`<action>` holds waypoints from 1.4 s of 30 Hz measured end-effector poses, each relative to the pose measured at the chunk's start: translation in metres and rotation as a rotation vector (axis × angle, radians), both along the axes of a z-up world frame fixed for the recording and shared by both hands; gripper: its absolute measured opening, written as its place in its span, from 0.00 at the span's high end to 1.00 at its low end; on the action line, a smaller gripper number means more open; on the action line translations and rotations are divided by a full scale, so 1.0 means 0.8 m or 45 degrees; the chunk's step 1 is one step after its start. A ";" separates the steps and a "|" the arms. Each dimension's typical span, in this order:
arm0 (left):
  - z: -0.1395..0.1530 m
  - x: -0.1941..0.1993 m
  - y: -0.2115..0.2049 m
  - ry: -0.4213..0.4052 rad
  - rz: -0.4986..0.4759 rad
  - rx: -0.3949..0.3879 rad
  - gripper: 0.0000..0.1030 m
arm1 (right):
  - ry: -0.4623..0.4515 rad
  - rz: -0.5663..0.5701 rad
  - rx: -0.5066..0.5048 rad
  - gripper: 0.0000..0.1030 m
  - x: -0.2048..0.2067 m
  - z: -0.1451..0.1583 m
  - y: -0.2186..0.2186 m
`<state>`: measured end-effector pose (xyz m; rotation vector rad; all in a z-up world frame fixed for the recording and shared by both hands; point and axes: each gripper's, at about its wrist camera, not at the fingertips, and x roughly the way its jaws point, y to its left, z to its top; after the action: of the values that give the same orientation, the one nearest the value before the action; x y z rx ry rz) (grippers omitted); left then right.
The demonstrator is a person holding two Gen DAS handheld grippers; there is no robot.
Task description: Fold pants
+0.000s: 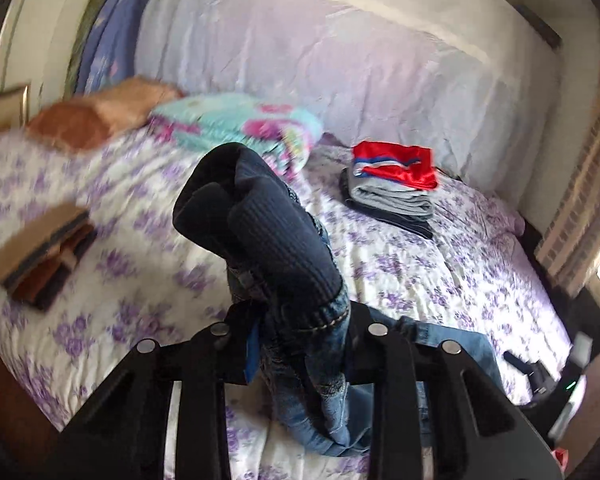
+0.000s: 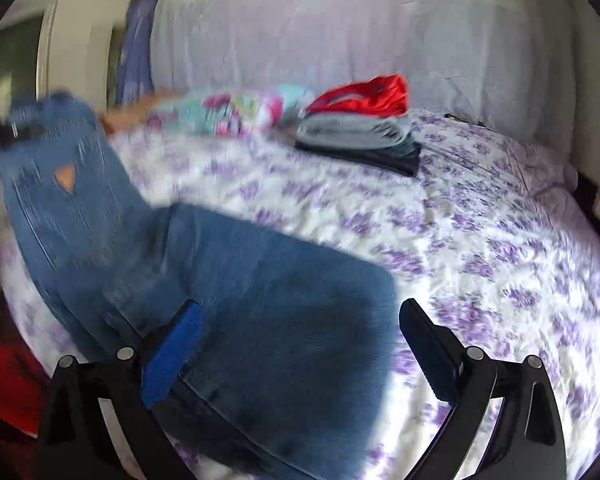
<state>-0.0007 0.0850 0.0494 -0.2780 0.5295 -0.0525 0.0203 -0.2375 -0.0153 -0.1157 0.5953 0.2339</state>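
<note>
One pair of blue denim jeans (image 2: 228, 280) lies across the near edge of the bed with the white, purple-flowered cover (image 2: 480, 240). The upper part is lifted at the left.

Left gripper (image 1: 296, 320): narrow, clamped on a bunched fold of the jeans (image 1: 320, 344), which rises between the fingers with a dark ribbed lining showing.

Right gripper (image 2: 300, 340): wide apart, above the flat leg of the jeans near the bed's front edge. The blue-padded finger (image 2: 172, 356) is over denim; contact cannot be told.

Left wrist view only: two stacked tan and brown folded items (image 1: 40, 252) near the left edge, and one orange-brown pillow (image 1: 100, 112).

Both views: one pile of folded clothes topped by a red garment (image 1: 392, 184) at the far side, and one turquoise and pink floral blanket (image 1: 240, 124) beside it.
</note>
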 end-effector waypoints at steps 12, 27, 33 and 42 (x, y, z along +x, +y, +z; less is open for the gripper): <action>-0.031 -0.008 -0.289 -0.167 -0.403 0.721 0.73 | 0.098 -0.333 0.572 0.03 -0.026 -0.029 -0.186; -0.069 -0.062 -0.323 -0.256 -0.498 0.927 0.10 | 0.123 -0.294 0.630 0.03 -0.025 -0.036 -0.177; -0.024 -0.013 -0.234 -0.163 -0.251 0.719 0.09 | -0.035 -0.198 0.517 0.03 -0.040 0.007 -0.132; -0.062 0.069 -0.200 0.160 -0.321 0.558 0.10 | -0.038 -0.118 0.074 0.03 0.007 0.039 -0.025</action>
<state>0.0548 -0.0753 -0.0004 0.2158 0.6834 -0.1620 0.0261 -0.2576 0.0155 -0.0351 0.5625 0.1590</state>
